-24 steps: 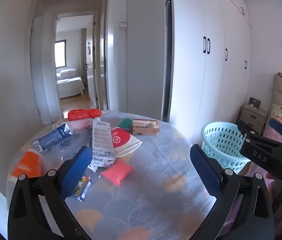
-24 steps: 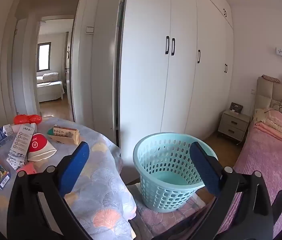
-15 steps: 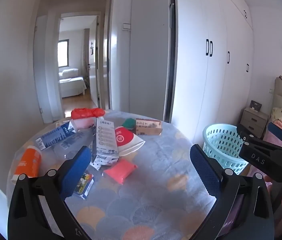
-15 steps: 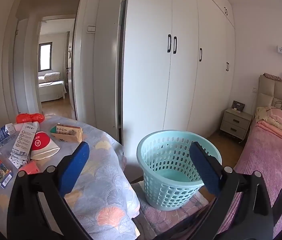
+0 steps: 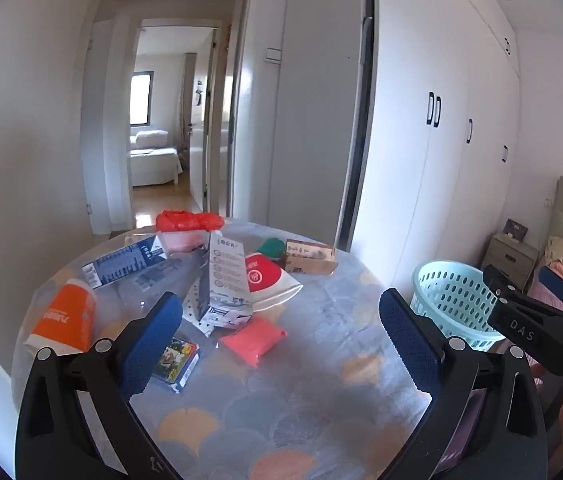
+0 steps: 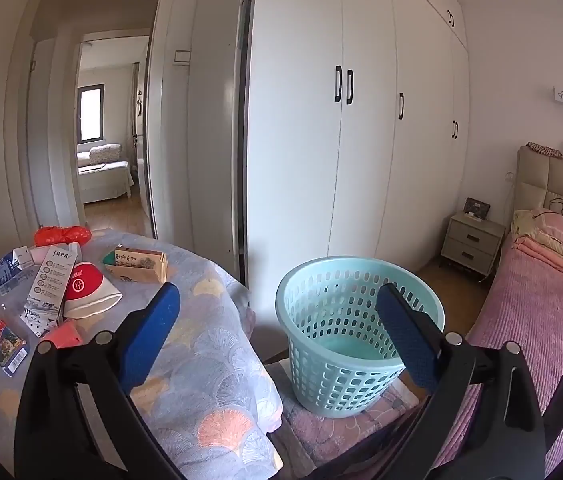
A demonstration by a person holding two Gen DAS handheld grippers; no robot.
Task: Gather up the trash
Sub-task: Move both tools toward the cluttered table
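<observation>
Blue-padded left gripper (image 5: 279,330), jaws wide apart and empty, hangs over our round table (image 5: 321,392); the pink packet (image 5: 252,337) lies just ahead between the jaws, long axis slanting up to the right. Our right gripper (image 6: 277,328), equally wide and empty, faces the mint basket (image 6: 355,334) beside the table, so we judge the left nearer the trash.

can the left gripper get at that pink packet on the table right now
Probably yes. The left gripper is open, the pink packet lies flat between its fingers' line of sight, nothing on top.
</observation>
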